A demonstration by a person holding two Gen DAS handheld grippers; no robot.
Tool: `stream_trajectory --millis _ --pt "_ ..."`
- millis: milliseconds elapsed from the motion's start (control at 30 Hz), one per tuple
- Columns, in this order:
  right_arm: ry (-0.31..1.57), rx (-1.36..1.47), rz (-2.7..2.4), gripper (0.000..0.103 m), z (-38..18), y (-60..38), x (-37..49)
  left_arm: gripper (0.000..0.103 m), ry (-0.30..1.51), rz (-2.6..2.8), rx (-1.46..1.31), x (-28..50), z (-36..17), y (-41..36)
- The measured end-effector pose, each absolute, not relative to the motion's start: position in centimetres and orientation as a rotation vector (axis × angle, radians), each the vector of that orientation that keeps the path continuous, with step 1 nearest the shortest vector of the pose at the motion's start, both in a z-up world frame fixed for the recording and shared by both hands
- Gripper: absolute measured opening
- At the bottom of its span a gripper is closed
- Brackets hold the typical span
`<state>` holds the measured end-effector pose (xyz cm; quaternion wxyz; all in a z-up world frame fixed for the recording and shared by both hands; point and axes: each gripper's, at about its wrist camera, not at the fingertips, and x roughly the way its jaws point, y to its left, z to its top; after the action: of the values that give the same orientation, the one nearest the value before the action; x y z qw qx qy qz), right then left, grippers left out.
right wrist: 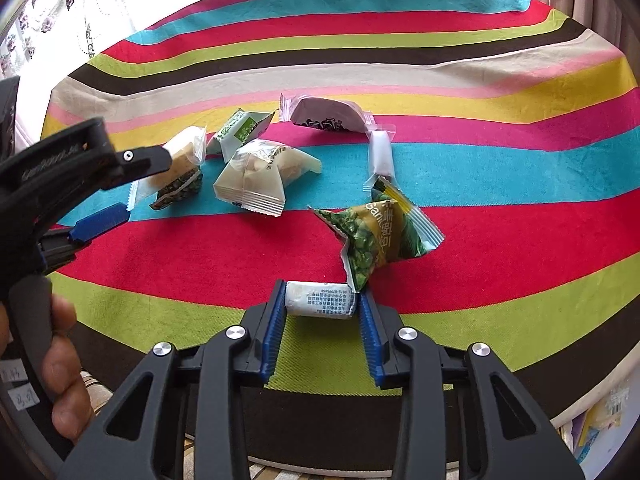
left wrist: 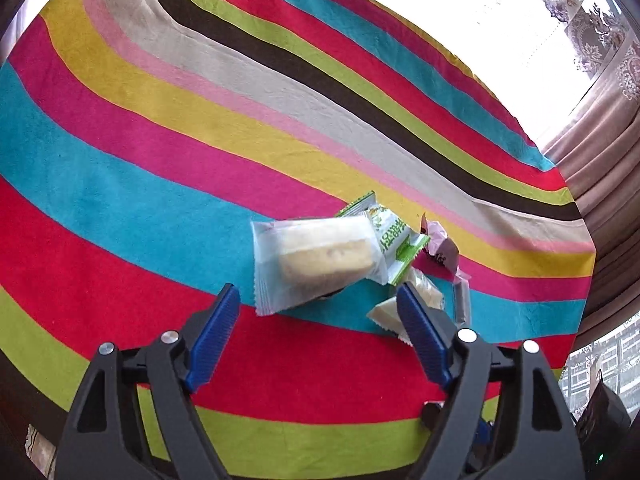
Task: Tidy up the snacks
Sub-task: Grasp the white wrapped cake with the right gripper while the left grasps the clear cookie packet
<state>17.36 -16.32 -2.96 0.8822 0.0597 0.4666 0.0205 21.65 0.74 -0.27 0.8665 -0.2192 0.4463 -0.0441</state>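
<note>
Several wrapped snacks lie on a round desk covered by a cloth with bright stripes (right wrist: 480,240) (red, turquoise, lime, yellow, pink, beige, brown). Behind it hang a beige curtain (left wrist: 600,184) and a flowered lace curtain (right wrist: 44,12) at bright windows. The left gripper (left wrist: 316,300) stands released, just before a translucent white cake packet (left wrist: 316,256). The right gripper (right wrist: 320,300) is clenched on a small white paper-wrapped roll (right wrist: 320,299), which touches a green pea bag (right wrist: 376,236).
</note>
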Motion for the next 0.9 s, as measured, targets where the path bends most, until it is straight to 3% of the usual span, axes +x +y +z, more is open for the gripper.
stream_trajectory --millis 267,433,500,533,567,900 --pt "0.952 0.136 0.046 0.035 -3.0 -16.5 16.9 0.090 0.998 0.006 -0.463 24.9 -0.9 -0.3" --pt "0.937 0.138 0.053 0.035 -2.8 -16.6 16.6 0.089 1.021 0.049 -0.392 26.1 -1.7 -0.7" --pt "0.939 0.142 0.055 0.035 -2.9 -16.7 16.7 0.076 1.016 0.053 -0.346 26.0 -1.6 -1.0" --pt "0.941 0.144 0.057 0.035 -2.9 -16.7 16.7 0.057 1.015 0.044 -0.337 25.9 -1.6 -1.2" --pt "0.942 0.146 0.058 0.035 -3.0 -16.7 16.8 0.054 1.013 0.052 -0.326 25.7 -1.5 -1.2" --pt "0.937 0.176 0.074 0.035 -2.8 -17.3 16.7 0.048 0.961 0.022 -0.339 22.6 -1.1 0.0"
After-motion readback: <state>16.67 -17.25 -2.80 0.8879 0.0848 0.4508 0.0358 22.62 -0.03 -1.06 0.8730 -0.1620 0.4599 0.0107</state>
